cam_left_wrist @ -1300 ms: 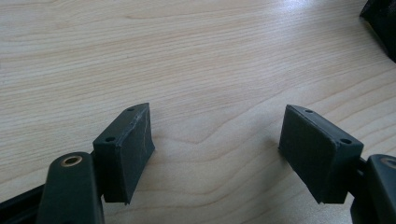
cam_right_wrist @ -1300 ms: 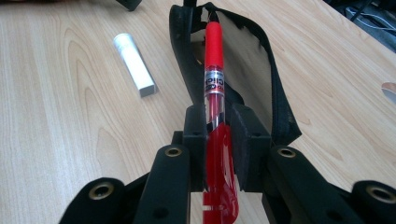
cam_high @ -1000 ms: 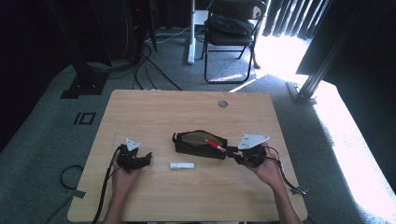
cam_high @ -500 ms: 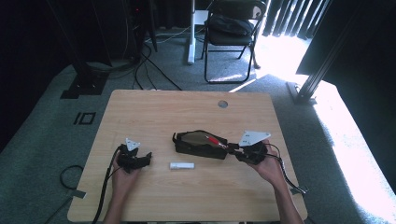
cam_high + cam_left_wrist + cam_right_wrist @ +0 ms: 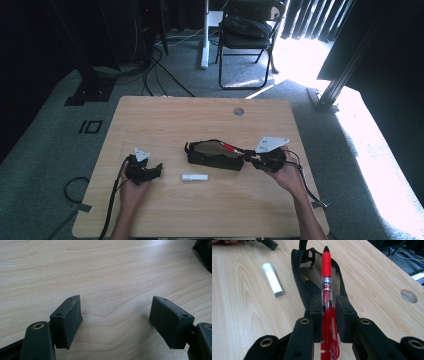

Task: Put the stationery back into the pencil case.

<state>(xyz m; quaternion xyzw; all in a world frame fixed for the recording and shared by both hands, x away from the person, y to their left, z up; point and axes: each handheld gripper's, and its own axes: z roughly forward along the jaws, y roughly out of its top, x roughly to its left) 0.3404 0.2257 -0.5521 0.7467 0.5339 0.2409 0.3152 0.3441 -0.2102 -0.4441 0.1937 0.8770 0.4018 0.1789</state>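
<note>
The right gripper is clenched on a red plastic pen with a clear barrel and a black tip. The two black pads press the pen from both sides near its middle, and the pen points straight away from the gripper, along the line of the jaws. The front part of the pen, with its red grip and black tip, lies over the open mouth of a black fabric pencil case, which sits directly in front of this gripper on the light wooden desk. Whether the tip touches the case I cannot tell. In the high view the right gripper is just beside the right end of the black case.

To the left of the pen, beyond the case, a small white rectangular eraser-like stick lies flat on the desk, apart from the case. A round hole in the desk top is further to the right of the gripper.

The left gripper is released: its jaws stand wide apart with nothing between them, only bare wood below. In the high view it rests near the white stick, not touching it.
</note>
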